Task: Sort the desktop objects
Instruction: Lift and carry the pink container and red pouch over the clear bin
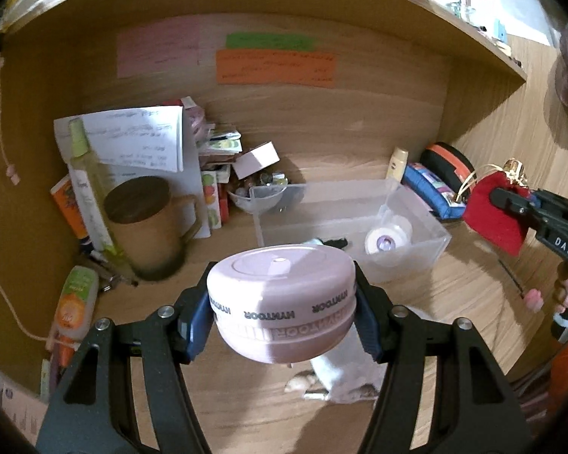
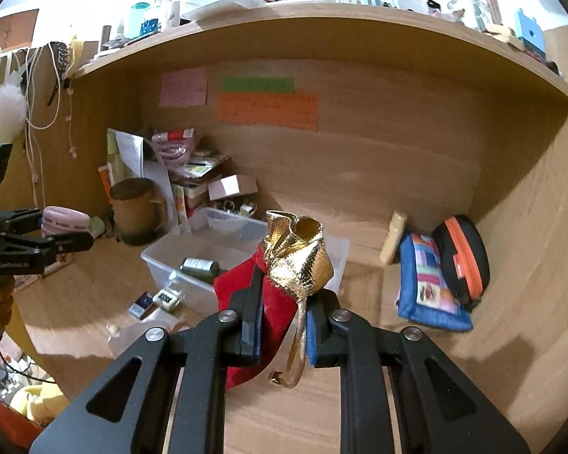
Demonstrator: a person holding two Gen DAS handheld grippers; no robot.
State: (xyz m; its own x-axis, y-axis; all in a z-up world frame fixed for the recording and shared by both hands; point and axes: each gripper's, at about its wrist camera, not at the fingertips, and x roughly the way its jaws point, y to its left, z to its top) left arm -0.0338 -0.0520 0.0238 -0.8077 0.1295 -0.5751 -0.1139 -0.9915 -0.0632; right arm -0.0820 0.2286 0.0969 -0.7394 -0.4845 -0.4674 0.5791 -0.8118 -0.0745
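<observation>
My left gripper (image 1: 282, 314) is shut on a round pink HYNTOOR case (image 1: 280, 299) and holds it above the desk, in front of a clear plastic bin (image 1: 428, 223). The bin holds a white tape roll (image 1: 386, 240). My right gripper (image 2: 284, 321) is shut on a red drawstring pouch with a gold top (image 2: 295, 257), held above the desk to the right of the bin (image 2: 155, 257). The right gripper with the pouch (image 1: 492, 213) shows at the right of the left wrist view. The left gripper with the pink case (image 2: 62, 221) shows at the left of the right wrist view.
A brown lidded mug (image 1: 147, 223), papers, a spray bottle (image 1: 91, 185) and small boxes crowd the back left corner. A blue pouch (image 2: 431, 283), a black and orange case (image 2: 462, 257) and a cream tube (image 2: 394, 236) lie at the right. A shelf overhangs the desk.
</observation>
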